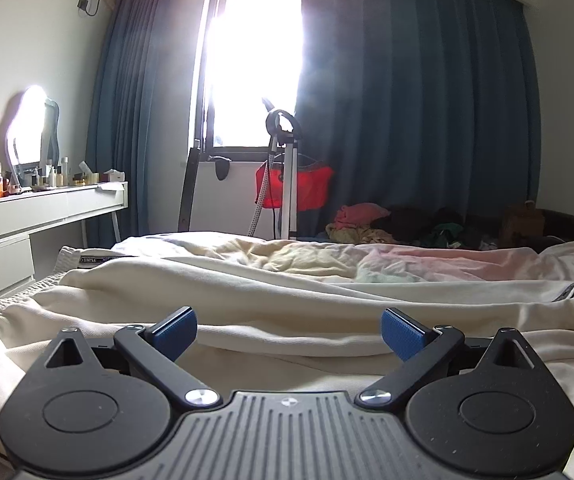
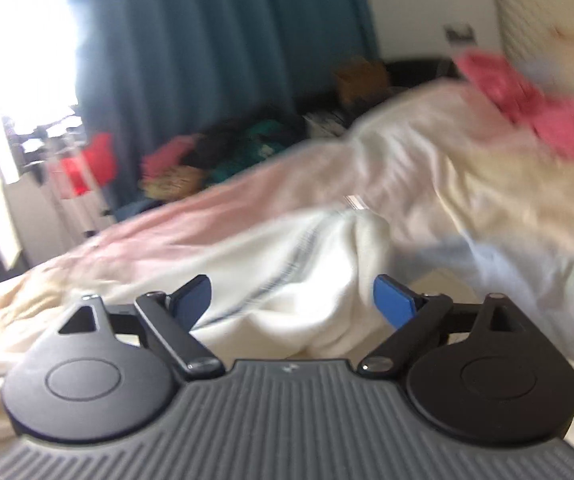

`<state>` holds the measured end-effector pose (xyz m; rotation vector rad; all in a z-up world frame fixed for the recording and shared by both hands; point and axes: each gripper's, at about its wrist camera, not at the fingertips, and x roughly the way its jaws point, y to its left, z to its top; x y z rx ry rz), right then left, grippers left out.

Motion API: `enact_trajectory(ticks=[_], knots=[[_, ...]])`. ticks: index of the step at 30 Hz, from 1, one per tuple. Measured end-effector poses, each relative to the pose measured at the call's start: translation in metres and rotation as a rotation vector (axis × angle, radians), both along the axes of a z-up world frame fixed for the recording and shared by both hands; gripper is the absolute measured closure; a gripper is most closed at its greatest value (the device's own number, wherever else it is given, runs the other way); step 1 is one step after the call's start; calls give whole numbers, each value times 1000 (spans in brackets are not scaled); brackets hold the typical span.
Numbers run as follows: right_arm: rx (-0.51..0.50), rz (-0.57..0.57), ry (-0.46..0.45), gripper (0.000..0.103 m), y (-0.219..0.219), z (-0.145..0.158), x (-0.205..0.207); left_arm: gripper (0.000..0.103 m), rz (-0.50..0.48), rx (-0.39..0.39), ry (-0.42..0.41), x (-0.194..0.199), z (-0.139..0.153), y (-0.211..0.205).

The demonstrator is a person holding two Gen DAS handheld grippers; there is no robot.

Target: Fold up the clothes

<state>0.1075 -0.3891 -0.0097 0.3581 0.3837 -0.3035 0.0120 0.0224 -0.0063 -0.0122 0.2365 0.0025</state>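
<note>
A cream garment (image 1: 247,292) with a ribbed elastic edge at the left lies stretched across the bed, folded in long ridges. My left gripper (image 1: 289,334) hovers low over it, open, its blue pads (image 1: 177,332) wide apart with a fold of the cloth lying between them, untouched. In the blurred right wrist view, the white end of the garment (image 2: 307,264), with a dark stripe, bunches up on the bed. My right gripper (image 2: 291,302) is open just in front of that bunch, and nothing is clamped.
A pastel quilt (image 1: 327,256) covers the bed behind the garment. A heap of clothes (image 1: 387,228) lies by the blue curtains (image 1: 427,100). A garment steamer stand with a red item (image 1: 293,188) is at the window. A white dresser (image 1: 47,208) stands left. A pink cloth (image 2: 547,116) rests near the headboard.
</note>
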Motion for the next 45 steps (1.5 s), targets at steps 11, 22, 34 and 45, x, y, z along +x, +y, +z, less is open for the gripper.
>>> enact_trajectory(ticks=[11,22,34,45], knots=[[-76,229,-76,15,74,62,-117,3,-48,-70,77,-60,36,11],[11,146,40,15,56,52,-117,5,250,-410,440,-46,40,150],[263,0,98,15,0,20,-118,14,595,-704,587,-16,7,279],[451,-402,74,14,-78,-10,-157,25,542,-889,457,-25,-5,305]])
